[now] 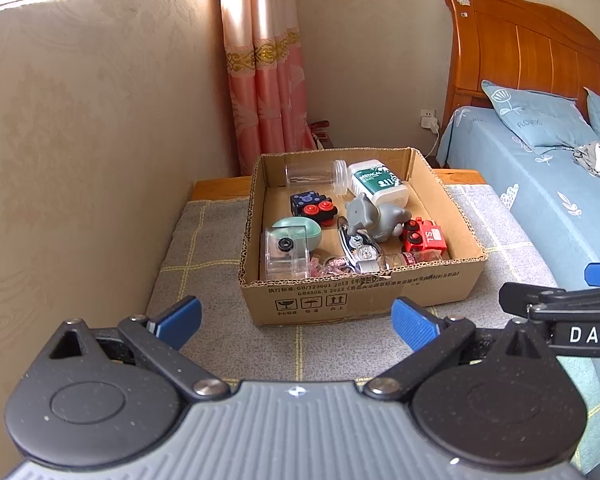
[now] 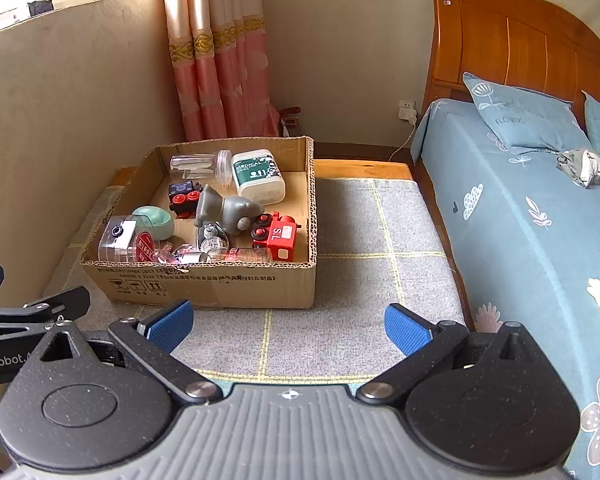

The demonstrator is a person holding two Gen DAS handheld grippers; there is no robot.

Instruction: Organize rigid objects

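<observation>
An open brown cardboard box (image 1: 364, 296) was seen on a grey checked mat (image 1: 204, 240), holding a grey elephant toy (image 1: 374, 216) and a red toy train (image 1: 424, 236). The left gripper (image 1: 296, 322) was held spread wide, empty.

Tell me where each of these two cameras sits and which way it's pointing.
Left wrist: sits on the left gripper, looking forward and down at the cardboard box straight ahead on the grey mat; its own open blue fingers show, with part of the right gripper at the right edge.
Right wrist: sits on the right gripper, facing the same way from further right, so the cardboard box lies left of centre; the left gripper shows at the left edge.
Shared: box, grey elephant toy, bed, pink curtain.
</observation>
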